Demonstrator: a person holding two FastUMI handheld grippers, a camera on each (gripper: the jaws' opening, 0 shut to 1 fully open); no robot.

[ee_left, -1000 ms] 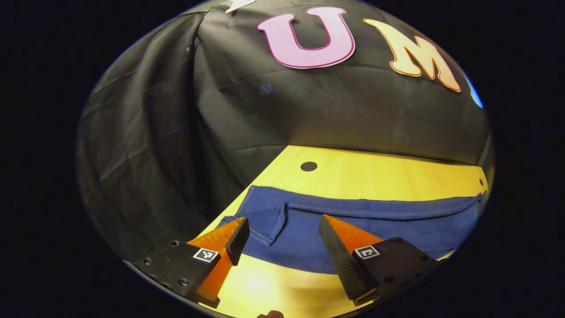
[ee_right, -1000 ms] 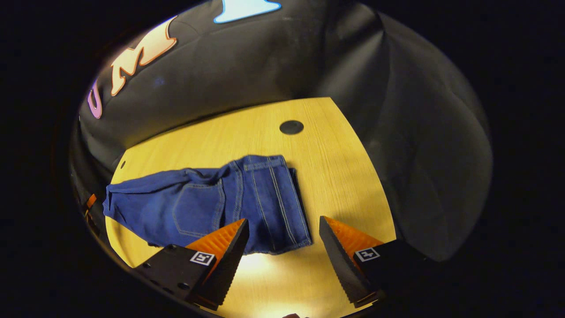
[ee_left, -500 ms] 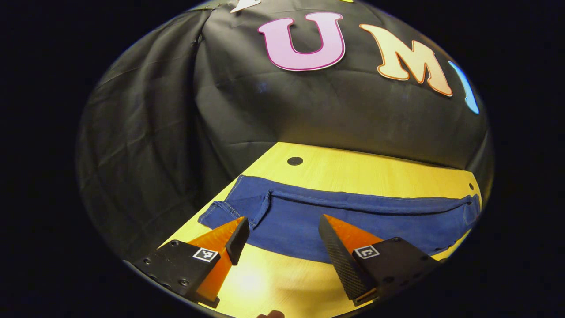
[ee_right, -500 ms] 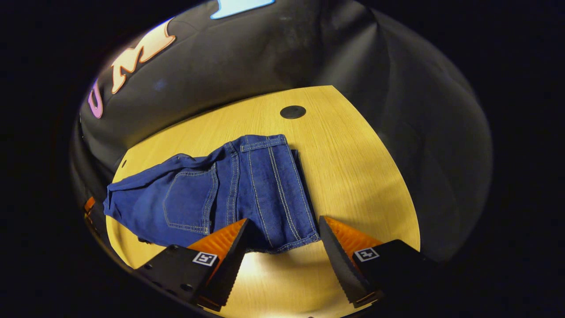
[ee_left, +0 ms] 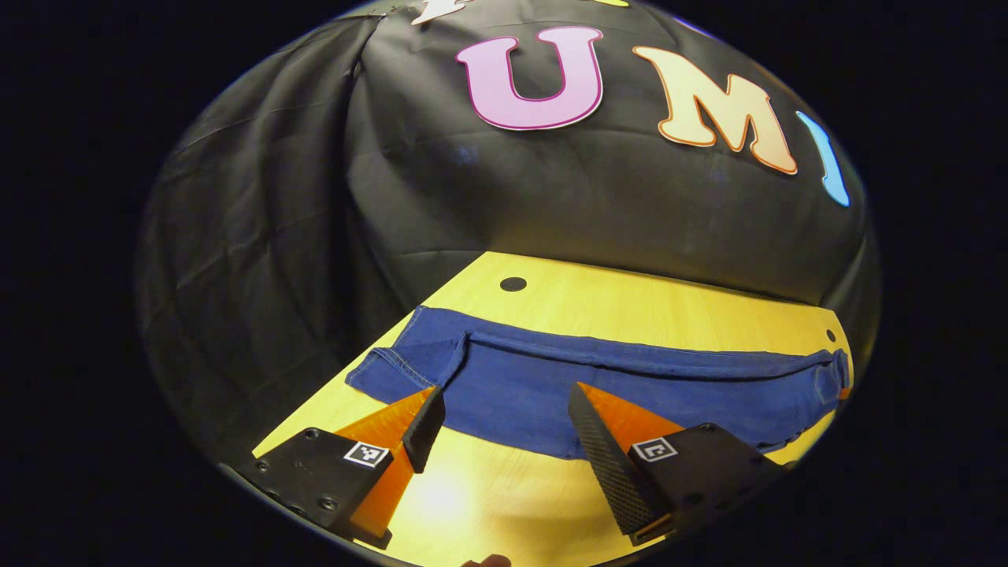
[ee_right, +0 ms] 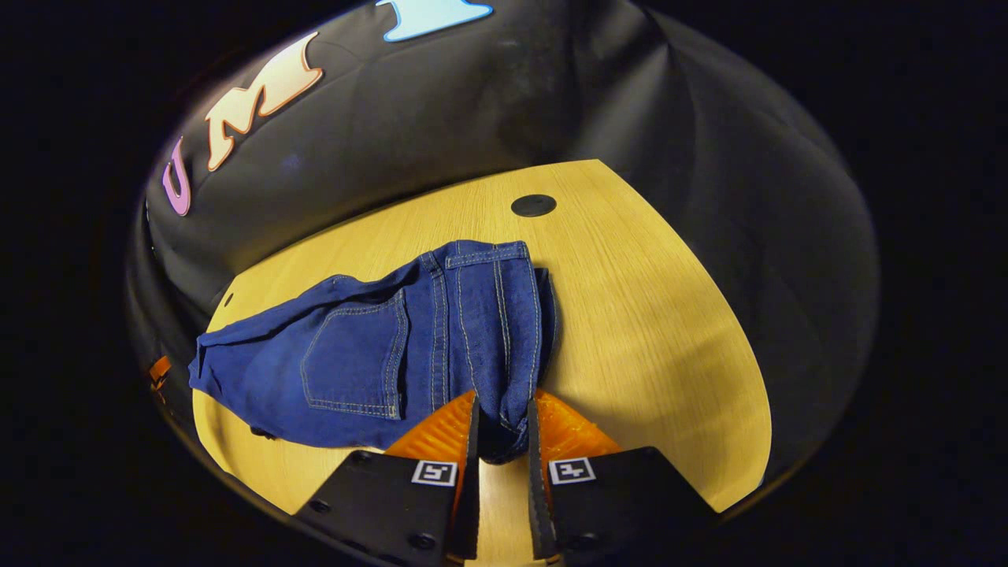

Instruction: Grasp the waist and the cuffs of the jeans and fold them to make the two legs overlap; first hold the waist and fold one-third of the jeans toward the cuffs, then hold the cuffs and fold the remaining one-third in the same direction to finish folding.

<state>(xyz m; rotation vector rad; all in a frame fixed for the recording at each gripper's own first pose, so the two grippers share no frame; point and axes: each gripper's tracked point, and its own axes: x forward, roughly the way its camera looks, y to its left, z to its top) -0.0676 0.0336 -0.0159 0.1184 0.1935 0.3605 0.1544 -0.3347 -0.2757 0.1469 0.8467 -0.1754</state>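
Jeans point(ee_right: 394, 346) flat on table point(ee_right: 646, 315), ahead of both tools. Right tool point(ee_right: 502, 441) pinching waist edge; left tool point(ee_left: 504, 417) spread, hovering near cuffs. Denim soft, heavyish, limp: grip hems, seams.

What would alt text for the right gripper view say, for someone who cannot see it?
The right gripper has closed its two fingers on the near edge of the waist end of the blue denim jeans, which lie across a yellow wooden table. A back pocket with pale stitching faces up, and black cloth hangs behind the table.
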